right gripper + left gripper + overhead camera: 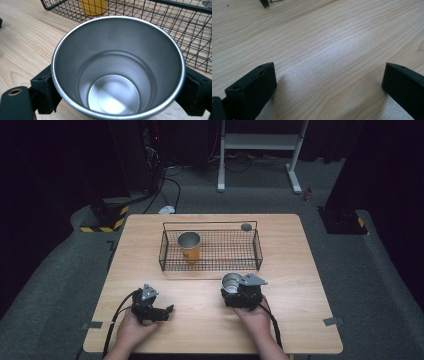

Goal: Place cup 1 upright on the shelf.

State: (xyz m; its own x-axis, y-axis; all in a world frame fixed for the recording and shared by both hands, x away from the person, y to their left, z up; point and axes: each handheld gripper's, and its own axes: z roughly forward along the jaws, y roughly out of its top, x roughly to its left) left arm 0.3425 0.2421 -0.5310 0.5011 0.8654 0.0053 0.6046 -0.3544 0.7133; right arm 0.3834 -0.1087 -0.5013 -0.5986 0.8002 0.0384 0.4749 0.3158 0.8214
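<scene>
A steel cup point(117, 75) stands upright and empty between the jaws of my right gripper point(235, 289), which is shut on its sides, just in front of the wire basket point(210, 265). In the high view the cup point(230, 281) shows as a silver rim ahead of the gripper's body. A yellow cup point(189, 246) with a steel inside stands in the basket's left part. My left gripper point(167, 311) lies low over the table near its front left, open, with bare wood between its black fingers point(252, 87).
The black wire basket point(175, 32) sits mid-table, close ahead of the held cup. A small dark round disc point(246, 226) lies behind the basket's right rear corner. The wooden table point(300, 270) has bare surface on both sides. Cables trail from both grippers toward the front edge.
</scene>
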